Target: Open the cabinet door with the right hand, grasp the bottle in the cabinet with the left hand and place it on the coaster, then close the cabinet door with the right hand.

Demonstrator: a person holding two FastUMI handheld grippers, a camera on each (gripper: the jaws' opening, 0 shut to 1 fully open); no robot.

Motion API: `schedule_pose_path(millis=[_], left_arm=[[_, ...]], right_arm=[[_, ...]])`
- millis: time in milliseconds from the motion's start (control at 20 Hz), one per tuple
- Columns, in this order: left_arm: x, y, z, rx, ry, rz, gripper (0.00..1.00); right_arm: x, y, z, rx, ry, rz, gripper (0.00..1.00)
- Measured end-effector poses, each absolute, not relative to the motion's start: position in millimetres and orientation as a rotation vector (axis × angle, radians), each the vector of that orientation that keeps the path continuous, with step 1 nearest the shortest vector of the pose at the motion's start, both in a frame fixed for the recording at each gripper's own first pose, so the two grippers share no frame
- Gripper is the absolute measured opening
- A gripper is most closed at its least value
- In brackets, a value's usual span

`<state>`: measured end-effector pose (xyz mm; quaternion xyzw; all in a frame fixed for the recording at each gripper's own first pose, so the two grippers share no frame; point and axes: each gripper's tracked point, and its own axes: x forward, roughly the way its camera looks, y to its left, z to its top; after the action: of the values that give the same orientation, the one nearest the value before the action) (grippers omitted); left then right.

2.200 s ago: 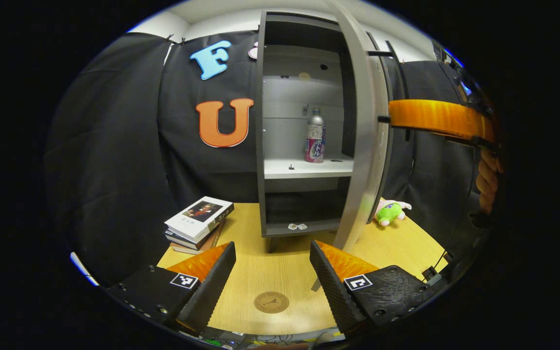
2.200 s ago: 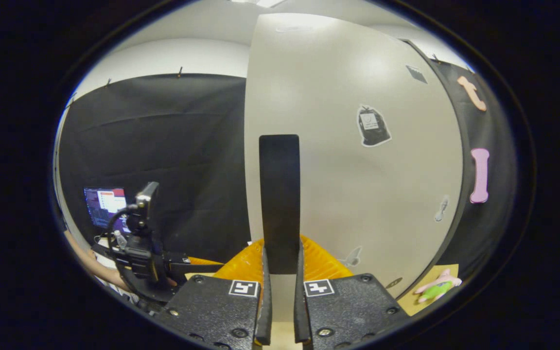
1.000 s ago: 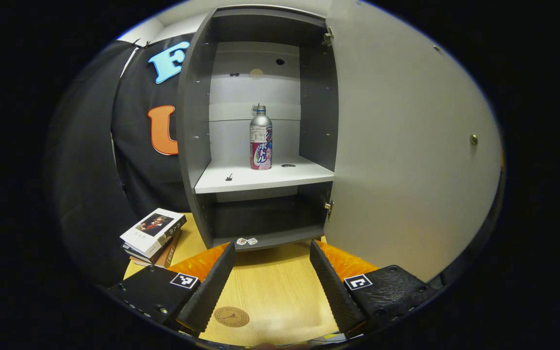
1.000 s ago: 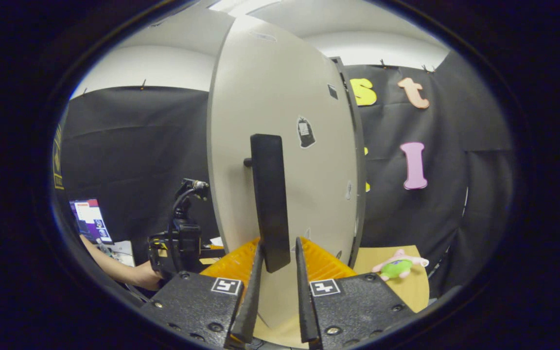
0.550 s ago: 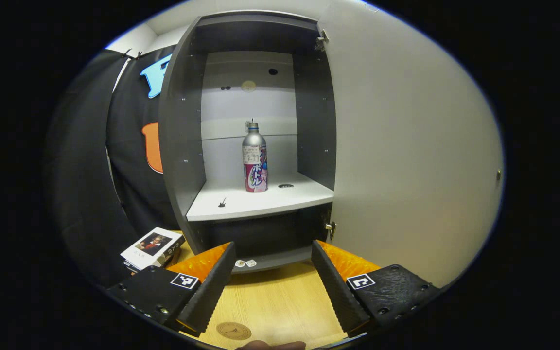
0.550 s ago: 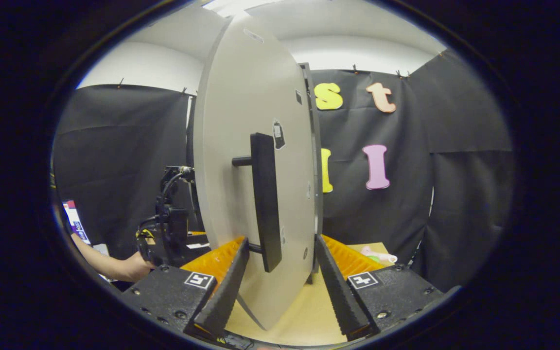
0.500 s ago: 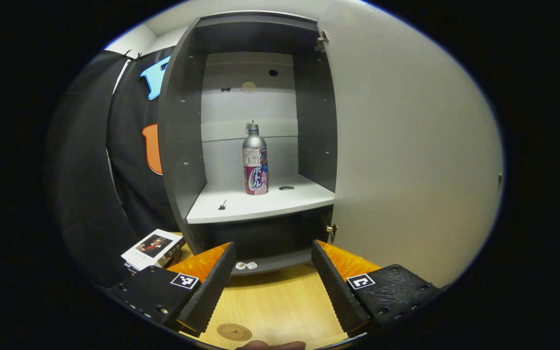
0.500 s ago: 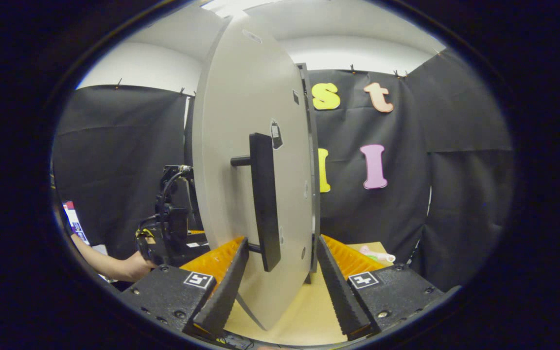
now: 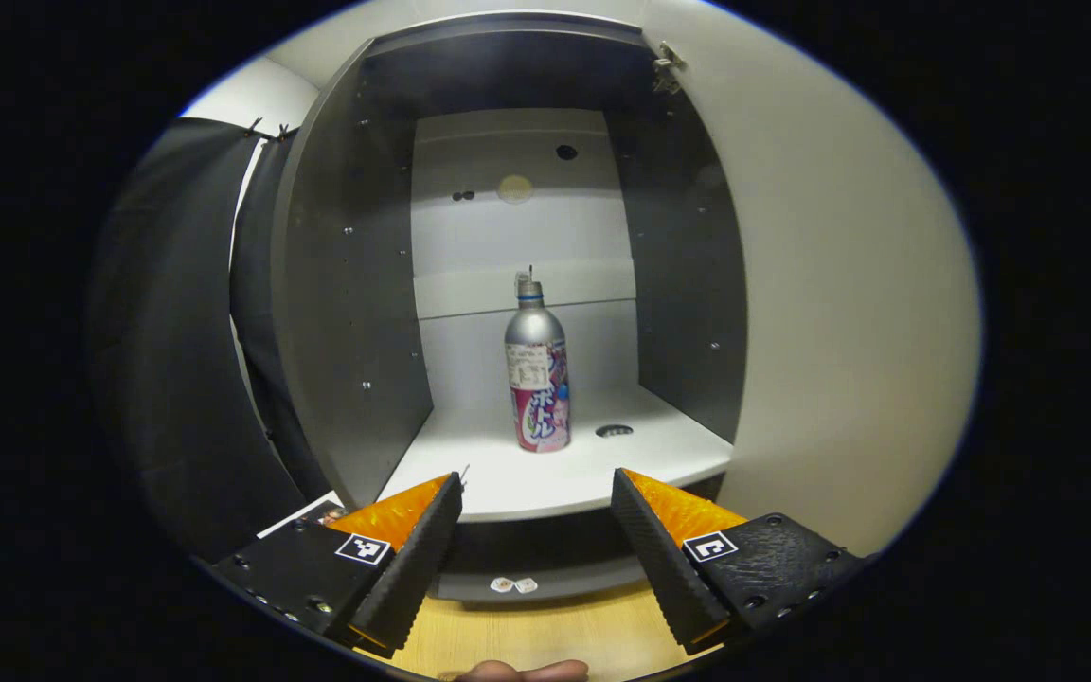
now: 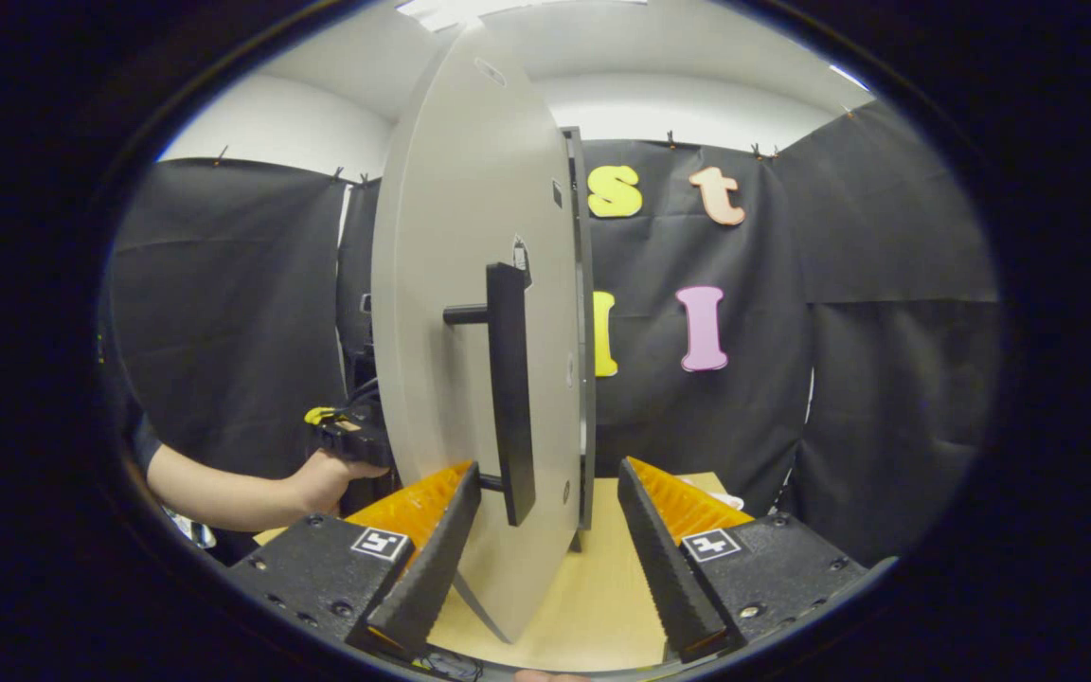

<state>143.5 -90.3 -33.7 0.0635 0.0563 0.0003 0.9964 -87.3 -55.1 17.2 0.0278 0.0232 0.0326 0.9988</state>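
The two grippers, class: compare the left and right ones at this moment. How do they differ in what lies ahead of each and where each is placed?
The left gripper faces the bottle standing upright on the shelf, apart from it; the right gripper has the door handle and the door edge between its fingers without pressing either. The left gripper sits at the cabinet opening; the right gripper is outside the open door. Both stand open.

Ahead of the open left gripper (image 9: 536, 493): white cabinet shelf (image 9: 593, 474), carrying an upright bottle (image 9: 537, 379). Below the fingers: wooden table (image 9: 545, 625), bearing the cabinet (image 9: 347, 313).
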Motion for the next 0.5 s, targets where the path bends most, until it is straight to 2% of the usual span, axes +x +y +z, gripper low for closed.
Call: schedule_pose_path(millis=[50, 100, 300, 400, 450, 500], left_arm=[[156, -90, -32, 0.123, 0.115, 0.004, 0.96], [169, -91, -29, 0.121, 0.116, -0.003, 0.96], [207, -95, 1, 0.175, 0.005, -0.007, 0.96], [218, -100, 4, 0.202, 0.008, -0.012, 0.96], [222, -104, 4, 0.2, 0.012, -0.019, 0.89], [227, -104, 8, 0.199, 0.011, -0.005, 0.96]], right_arm=[[-88, -57, 15, 0.081, 0.056, 0.06, 0.96], [-88, -58, 16, 0.109, 0.062, 0.057, 0.96], [-89, -65, 16, 0.14, 0.074, 0.043, 0.95], [-86, -67, 17, 0.124, 0.073, 0.035, 0.95], [-84, -67, 18, 0.118, 0.074, 0.031, 0.96], [-83, -69, 19, 0.118, 0.072, 0.029, 0.96]])
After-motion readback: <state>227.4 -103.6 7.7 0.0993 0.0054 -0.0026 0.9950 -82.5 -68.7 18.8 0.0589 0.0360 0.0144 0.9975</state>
